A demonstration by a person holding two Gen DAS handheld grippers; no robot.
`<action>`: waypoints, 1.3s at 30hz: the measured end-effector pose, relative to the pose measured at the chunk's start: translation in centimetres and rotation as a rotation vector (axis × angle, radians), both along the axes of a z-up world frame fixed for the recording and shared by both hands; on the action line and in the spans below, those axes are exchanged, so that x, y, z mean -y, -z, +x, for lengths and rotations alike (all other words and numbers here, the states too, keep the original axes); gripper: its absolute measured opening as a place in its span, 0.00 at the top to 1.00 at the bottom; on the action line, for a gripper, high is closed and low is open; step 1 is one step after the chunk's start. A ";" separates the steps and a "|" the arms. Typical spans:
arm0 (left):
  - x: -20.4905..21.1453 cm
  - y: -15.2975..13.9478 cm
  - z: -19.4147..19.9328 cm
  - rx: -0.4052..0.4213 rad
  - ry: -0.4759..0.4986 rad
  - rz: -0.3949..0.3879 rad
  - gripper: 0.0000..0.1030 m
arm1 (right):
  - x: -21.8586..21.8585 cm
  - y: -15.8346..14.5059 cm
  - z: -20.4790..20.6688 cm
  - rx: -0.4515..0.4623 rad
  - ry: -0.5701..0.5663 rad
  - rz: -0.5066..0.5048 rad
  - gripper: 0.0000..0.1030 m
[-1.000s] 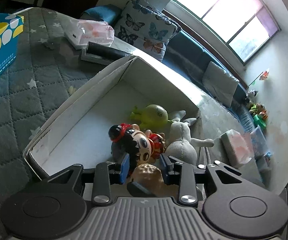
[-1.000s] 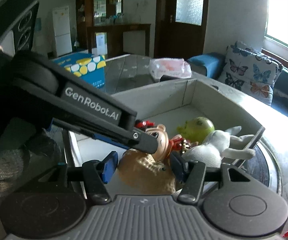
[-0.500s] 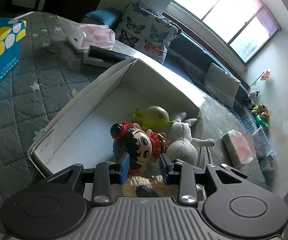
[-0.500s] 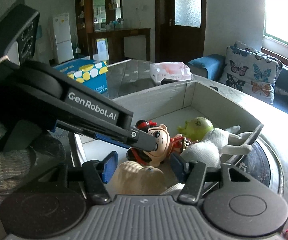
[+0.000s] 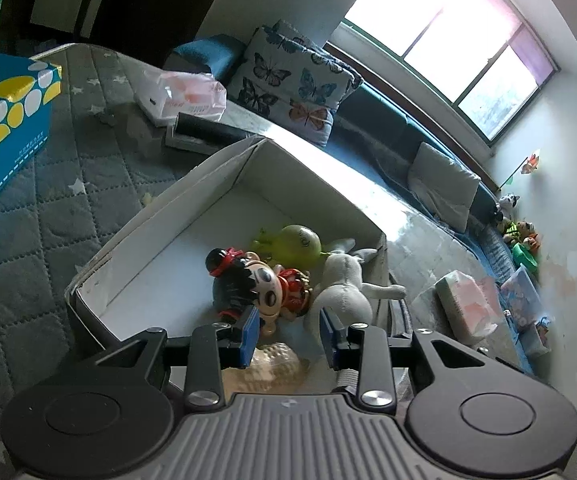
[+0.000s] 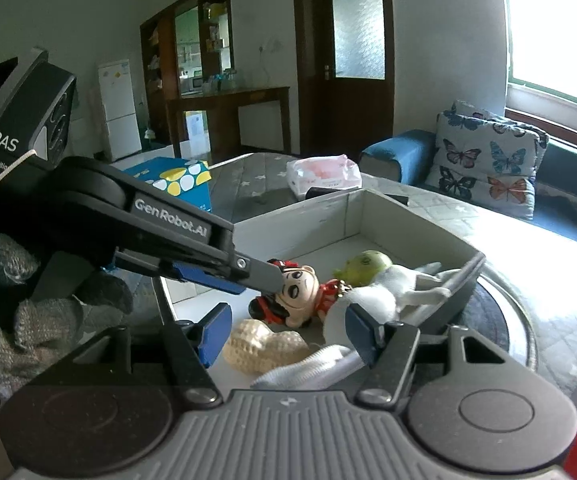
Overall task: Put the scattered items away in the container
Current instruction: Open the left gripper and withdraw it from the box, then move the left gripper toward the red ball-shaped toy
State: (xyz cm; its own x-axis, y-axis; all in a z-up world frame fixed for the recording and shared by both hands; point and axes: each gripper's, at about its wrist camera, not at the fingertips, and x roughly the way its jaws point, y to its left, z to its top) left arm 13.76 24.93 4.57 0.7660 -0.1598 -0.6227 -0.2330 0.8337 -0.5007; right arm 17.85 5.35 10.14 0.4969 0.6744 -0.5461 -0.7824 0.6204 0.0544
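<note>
Peanut toy [image 6: 266, 346] lies in box [image 6: 308, 216] below the opening right claw [image 6: 284, 332]

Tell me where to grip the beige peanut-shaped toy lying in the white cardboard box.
Probably grip the beige peanut-shaped toy at its narrow waist, coming from above: it lies flat on the white cardboard box floor, with open space above and a black-haired doll close behind.
</note>
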 end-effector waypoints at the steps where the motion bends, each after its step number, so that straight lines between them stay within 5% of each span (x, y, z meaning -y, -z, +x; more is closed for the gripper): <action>1: 0.2 -0.1 -0.1 0.004 0.001 0.000 0.66 | 0.3 0.0 -0.1 0.002 0.004 0.002 0.37; 14: 4.0 -1.3 -0.2 0.033 0.078 -0.003 0.66 | 5.0 -0.1 -0.8 0.007 0.093 0.013 0.35; 39: 13.4 1.6 5.0 -0.050 0.252 -0.031 0.66 | 14.1 1.9 1.0 -0.011 0.290 -0.004 0.26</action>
State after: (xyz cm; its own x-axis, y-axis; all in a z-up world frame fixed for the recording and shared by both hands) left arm 18.73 11.55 2.94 0.6677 -0.3613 -0.6509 -0.0448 0.8533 -0.5196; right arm 18.87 -8.75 8.25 0.6629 0.5026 -0.5550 -0.5714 0.8186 0.0588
